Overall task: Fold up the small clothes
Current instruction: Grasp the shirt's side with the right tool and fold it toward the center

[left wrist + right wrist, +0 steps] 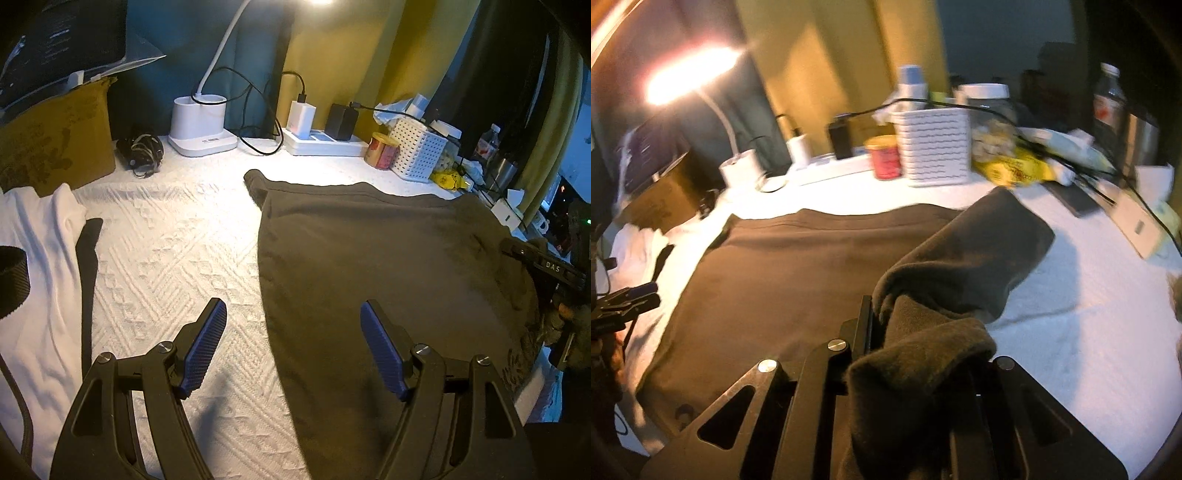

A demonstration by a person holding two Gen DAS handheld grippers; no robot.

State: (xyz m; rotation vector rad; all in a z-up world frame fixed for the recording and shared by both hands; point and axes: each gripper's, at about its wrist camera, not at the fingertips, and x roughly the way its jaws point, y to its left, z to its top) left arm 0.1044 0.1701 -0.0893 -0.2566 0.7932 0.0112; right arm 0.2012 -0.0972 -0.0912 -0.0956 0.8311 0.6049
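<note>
Brown garment [798, 273], edge bunched over clamping right gripper [882, 332]; left gripper [293, 347] wide, empty.

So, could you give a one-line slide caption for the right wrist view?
Right gripper shut on a lifted edge of the brown garment, spread on the white textured cloth.

Right claw [886, 332]: fingertips buried under bunched brown garment [798, 280]; pads unseen. Right-wrist view blurred throughout; red tin [886, 157] label unreadable. White garment [44, 280]: cut off at nine o'clock edge. Lamp [201, 122]: head cropped at twelve o'clock. Bottle [488, 142] label too small.
</note>
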